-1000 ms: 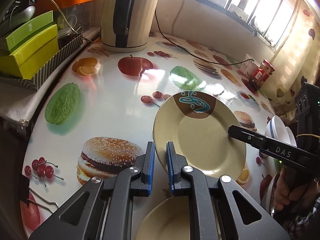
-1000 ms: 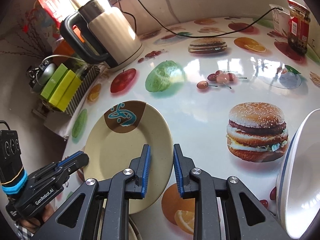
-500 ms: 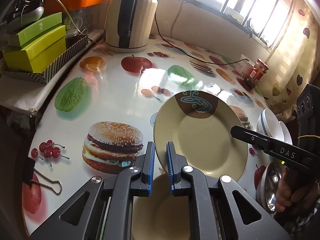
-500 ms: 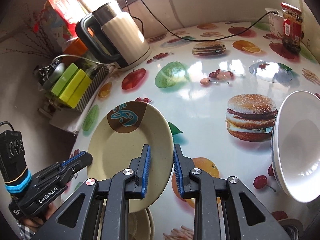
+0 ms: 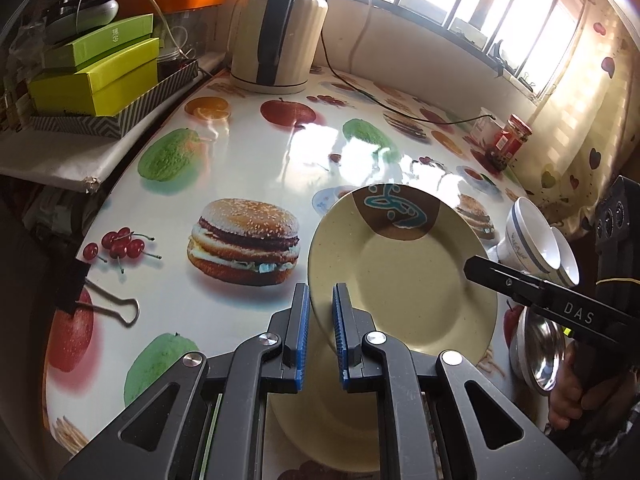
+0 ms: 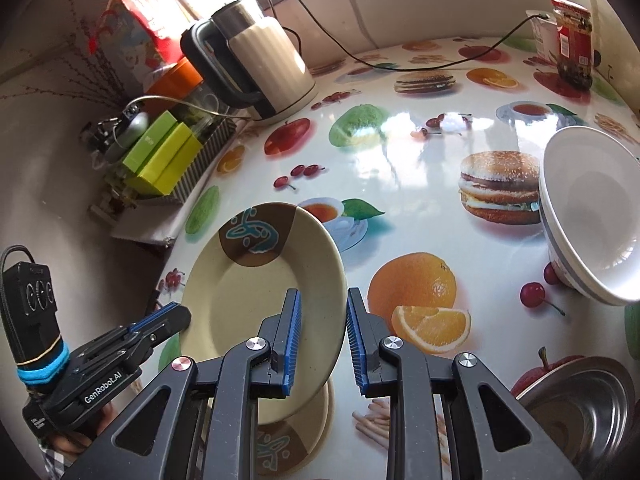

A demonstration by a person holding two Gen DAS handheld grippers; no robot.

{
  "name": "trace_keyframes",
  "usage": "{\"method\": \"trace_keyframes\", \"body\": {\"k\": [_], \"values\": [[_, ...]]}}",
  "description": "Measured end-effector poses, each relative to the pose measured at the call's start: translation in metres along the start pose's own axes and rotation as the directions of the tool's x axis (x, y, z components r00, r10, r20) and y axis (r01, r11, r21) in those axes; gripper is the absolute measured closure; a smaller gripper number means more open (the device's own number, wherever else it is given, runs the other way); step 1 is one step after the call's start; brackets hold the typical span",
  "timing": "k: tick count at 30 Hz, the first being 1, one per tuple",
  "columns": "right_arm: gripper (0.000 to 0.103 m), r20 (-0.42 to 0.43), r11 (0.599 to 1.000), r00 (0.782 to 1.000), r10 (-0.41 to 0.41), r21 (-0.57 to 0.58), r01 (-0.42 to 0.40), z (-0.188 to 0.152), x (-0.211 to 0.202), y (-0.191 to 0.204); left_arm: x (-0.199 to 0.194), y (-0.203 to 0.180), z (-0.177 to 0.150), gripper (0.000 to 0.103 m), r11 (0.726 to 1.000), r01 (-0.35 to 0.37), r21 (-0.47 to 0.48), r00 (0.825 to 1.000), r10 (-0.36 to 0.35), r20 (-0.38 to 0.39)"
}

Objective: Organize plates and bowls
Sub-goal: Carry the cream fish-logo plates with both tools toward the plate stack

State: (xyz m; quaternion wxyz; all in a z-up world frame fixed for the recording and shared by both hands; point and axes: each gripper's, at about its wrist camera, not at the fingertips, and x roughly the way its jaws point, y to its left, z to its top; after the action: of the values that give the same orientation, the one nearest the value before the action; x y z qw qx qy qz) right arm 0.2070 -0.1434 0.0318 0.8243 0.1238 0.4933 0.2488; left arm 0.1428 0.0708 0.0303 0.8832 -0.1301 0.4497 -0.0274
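boxes (image 5: 96,68): three flat cardboard ones, lime and yellow-green, stacked in a zigzag-patterned tray at far left
clip (image 5: 96,300): one black binder clip with wire loops, lying on the table edge
kettle (image 5: 276,28): one, ribbed cream body, dark handle, metal top, cord trailing right
table (image 5: 240,152): round, glossy white cover printed with burgers, fruit and cherries
left gripper (image 5: 320,332): black frame, ribbed blue pads; jaws are set either side of the upper plate's left rim with a gap visible, so it cannot be told whether the rim is pinched
upper plate (image 5: 404,280): one, round, matte cream, brown patch with teal motif at the far edge; held tilted above the table, between both grippers
lower plate (image 5: 320,432): one, same cream finish, lying flat on the table under the upper one, partly hidden by the gripper
right gripper (image 6: 322,340): same build; jaws straddle the upper plate's right rim, slightly apart, contact cannot be confirmed
bowls (image 5: 528,236): two white glazed ones with grey bands, nested and tilted, at right
steel bowl (image 6: 580,404): one, shiny metal, near right edge
jar (image 5: 512,140): one, red lid and label, far right by the window
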Motion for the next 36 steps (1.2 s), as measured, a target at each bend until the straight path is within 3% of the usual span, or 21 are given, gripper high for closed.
{"method": "trace_keyframes", "body": {"k": [36], "values": [[0.081,-0.055,0.999,0.998,0.021,-0.03,-0.022,-0.058,-0.002,0.018,-0.016,0.017,-0.052,0.091,0.999,-0.027,-0.044,0.999,0.026,-0.024]]}}
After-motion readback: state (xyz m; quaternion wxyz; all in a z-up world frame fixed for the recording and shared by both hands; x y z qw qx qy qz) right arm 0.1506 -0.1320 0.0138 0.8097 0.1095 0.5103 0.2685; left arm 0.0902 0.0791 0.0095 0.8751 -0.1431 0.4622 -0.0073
